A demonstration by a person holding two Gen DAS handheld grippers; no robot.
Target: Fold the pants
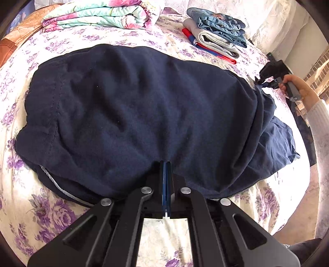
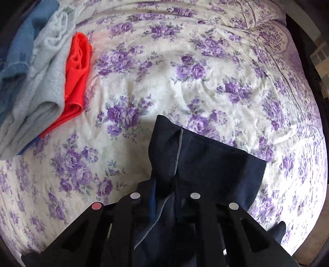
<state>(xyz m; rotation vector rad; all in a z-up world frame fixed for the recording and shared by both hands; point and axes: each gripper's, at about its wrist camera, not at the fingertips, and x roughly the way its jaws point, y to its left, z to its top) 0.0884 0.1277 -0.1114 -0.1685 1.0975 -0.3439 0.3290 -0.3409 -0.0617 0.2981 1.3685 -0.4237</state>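
Together we hold a pair of navy pants (image 1: 133, 106) across a bed covered in a purple-flowered sheet (image 1: 35, 205). Our left gripper (image 1: 165, 164) pinches the near edge of the cloth, its blue pads pressed flat together with the fabric bunched at their tips. Only the left view takes in the whole garment: it lies spread wide with soft wrinkles, the gathered waistband at the left, a grey lining showing under the near left edge, and the legs trailing off to the right. That view also catches our right gripper (image 1: 260, 81) at the far right, clamped on a twisted corner of the pants, with our right hand (image 1: 296, 86) on its handle. A folded floral quilt (image 1: 98, 15) lies at the top of the bed, seen from this side alone.

From the right wrist we see the leg end of the pants (image 2: 205, 164) close up, draped over the fingers with a grey inner seam turned out, so the grip itself is hidden there. Both views show a stack of folded clothes (image 2: 41, 82) well apart from the pants: denim on top, grey beneath, red at the bottom.
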